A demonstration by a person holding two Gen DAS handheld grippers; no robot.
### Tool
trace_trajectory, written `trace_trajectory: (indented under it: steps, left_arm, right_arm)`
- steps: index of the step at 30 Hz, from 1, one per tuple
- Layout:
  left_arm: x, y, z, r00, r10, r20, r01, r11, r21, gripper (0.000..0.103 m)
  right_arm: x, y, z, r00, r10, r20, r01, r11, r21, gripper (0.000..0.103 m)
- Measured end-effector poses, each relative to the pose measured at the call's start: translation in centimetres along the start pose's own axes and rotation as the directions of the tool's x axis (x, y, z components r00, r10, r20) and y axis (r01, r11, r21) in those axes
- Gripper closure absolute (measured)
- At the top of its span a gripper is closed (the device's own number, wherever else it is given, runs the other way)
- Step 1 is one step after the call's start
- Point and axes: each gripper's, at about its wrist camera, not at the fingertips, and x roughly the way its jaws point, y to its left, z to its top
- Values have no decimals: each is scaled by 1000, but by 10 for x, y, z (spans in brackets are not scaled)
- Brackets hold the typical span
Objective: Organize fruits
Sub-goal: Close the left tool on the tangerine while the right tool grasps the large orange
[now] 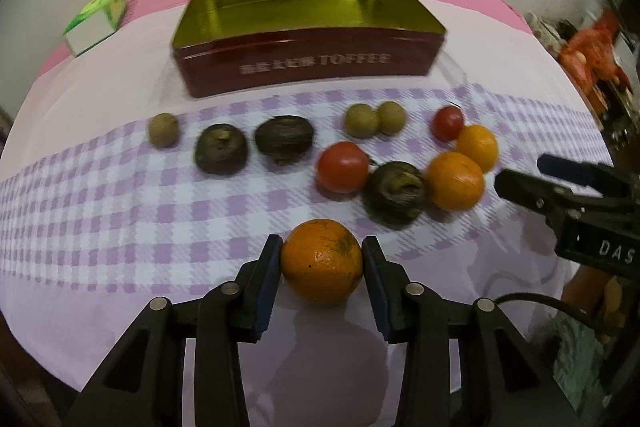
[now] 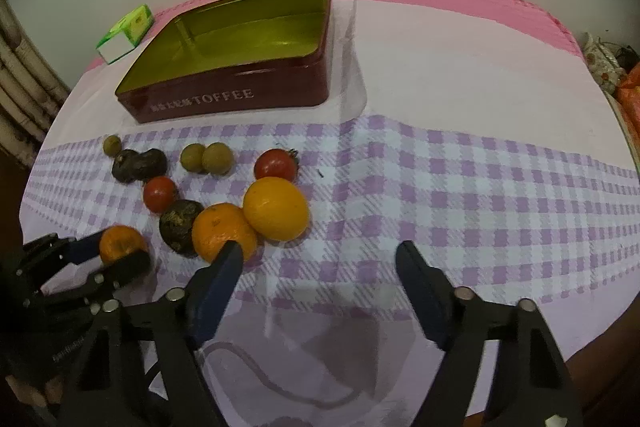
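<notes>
My left gripper (image 1: 322, 251) is shut on an orange (image 1: 321, 261) just above the checked cloth; it also shows in the right wrist view (image 2: 120, 245). My right gripper (image 2: 320, 259) is open and empty, low over the cloth, right of two more oranges (image 2: 224, 231) (image 2: 276, 209). Two tomatoes (image 1: 343, 167) (image 1: 448, 123), three dark wrinkled fruits (image 1: 221, 148) (image 1: 284, 139) (image 1: 394, 191) and three small greenish fruits (image 1: 163, 130) (image 1: 361, 120) (image 1: 392, 117) lie in a row. The open red toffee tin (image 1: 304, 63) stands behind them, with nothing in it.
A green and white carton (image 1: 98, 19) lies at the back left by the wall. The pink table edge (image 2: 520, 11) runs along the back. Clutter (image 1: 592, 55) sits off the table's right side.
</notes>
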Motion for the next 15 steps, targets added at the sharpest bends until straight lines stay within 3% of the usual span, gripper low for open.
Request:
trace_trajectory:
  steps: [15]
  left_arm:
    - [-14, 26, 3, 997, 55, 47, -51, 996, -70, 62]
  right_arm:
    - [10, 6, 1, 999, 36, -40, -37, 999, -27, 53]
